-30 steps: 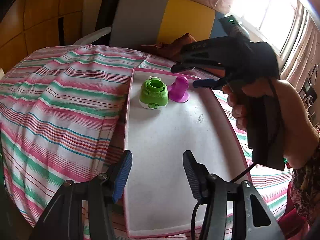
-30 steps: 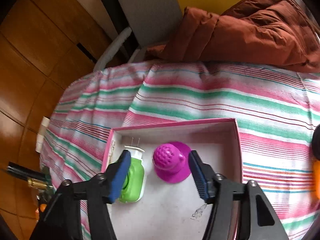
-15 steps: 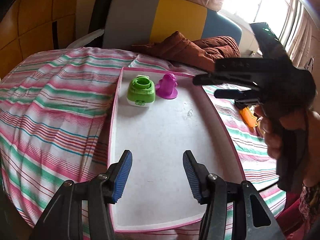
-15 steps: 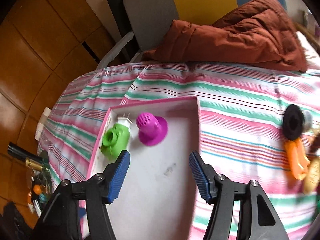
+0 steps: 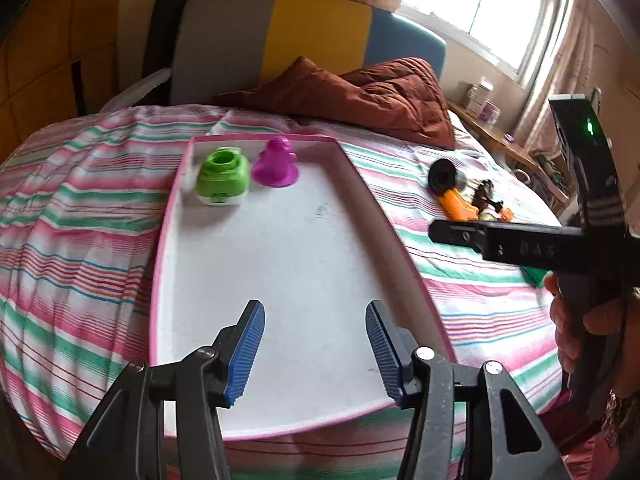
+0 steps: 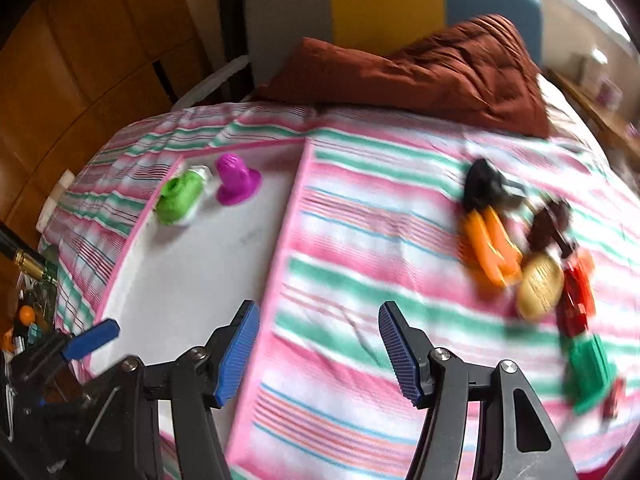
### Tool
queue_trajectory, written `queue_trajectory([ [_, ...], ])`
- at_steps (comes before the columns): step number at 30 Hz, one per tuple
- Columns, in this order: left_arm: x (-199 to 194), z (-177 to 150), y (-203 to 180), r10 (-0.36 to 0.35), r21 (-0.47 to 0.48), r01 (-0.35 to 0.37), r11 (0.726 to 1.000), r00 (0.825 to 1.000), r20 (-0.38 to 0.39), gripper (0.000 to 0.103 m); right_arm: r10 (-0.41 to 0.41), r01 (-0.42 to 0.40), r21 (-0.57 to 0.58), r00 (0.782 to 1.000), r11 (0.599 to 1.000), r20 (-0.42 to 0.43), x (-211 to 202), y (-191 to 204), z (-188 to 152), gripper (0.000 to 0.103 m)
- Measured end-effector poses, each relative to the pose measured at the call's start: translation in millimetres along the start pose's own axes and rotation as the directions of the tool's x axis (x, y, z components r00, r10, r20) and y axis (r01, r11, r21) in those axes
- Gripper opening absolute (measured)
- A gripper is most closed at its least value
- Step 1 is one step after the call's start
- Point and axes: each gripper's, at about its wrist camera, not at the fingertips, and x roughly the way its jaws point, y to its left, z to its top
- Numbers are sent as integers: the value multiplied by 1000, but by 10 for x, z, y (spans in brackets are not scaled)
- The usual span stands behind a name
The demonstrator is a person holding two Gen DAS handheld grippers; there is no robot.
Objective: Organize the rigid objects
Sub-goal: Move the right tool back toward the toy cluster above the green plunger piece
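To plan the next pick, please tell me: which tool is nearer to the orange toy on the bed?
Right. The right tool hangs over the bedspread beside the orange toy; the left tool is over the tray's near end.

1 pink-rimmed tray (image 5: 362,184) holds 2 items: 1 green plug-in (image 5: 221,176), 1 purple piece (image 5: 276,163).

The tray (image 5: 276,248) has a matt white floor, faintly scuffed, with a pink rim. In it, the green plug-in device (image 5: 222,176) and the magenta piece (image 5: 276,162) look like smooth, slightly glossy plastic. The bed sheet (image 5: 76,216) is striped woven cloth, creased; the brown quilt (image 5: 372,96) is stitched, puffy fabric. Each hand-held gripper (image 5: 315,348) is matt black plastic with ribbed blue pads (image 5: 248,344) and shiny metal screw heads. Wall panels (image 6: 80,40) look like polished wood.
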Motion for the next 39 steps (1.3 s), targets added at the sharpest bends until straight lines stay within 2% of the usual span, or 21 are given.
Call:
queue_trajectory([
  [5,-34,-59,-168,-31,41,31,999,1000,6,53,-73,76,53,996,996,-44,-128,-392,-279,63],
  [10,-44,-136,-329,-68,63,68,996,998,3,53,-173,178,94,983,980,-62,-344,-872,-494,63],
  [14,-39,-199,-477,-88,97,88,991,996,-12,53,-243,249,182,968,951,-55,-592,-1350,-528,63],
  [17,-71,-244,-553,-98,111,99,989,995,-14,53,-286,293,277,956,915,-65,-724,-1743,-522,63],
  [20,-103,-281,-612,-106,113,107,988,994,-15,53,-293,306,359,952,882,-91,-766,-2048,-533,63],
  [23,-122,-305,-660,-109,117,110,987,994,-17,53,-297,316,391,949,865,-108,-719,-2214,-553,63],
  [28,-157,-347,-682,-103,127,104,986,995,-16,53,-292,352,424,935,834,-201,-582,-2348,-614,63],
  [35,-163,-352,-688,-104,125,105,987,994,-16,53,-268,384,493,918,781,-291,-627,-2562,-703,63],
  [37,-162,-356,-692,-110,122,112,986,994,-16,53,-287,398,509,914,763,-285,-696,-2630,-714,63],
  [39,-163,-361,-701,-110,124,111,986,994,-16,53,-298,381,518,924,766,-239,-790,-2649,-681,63],
])
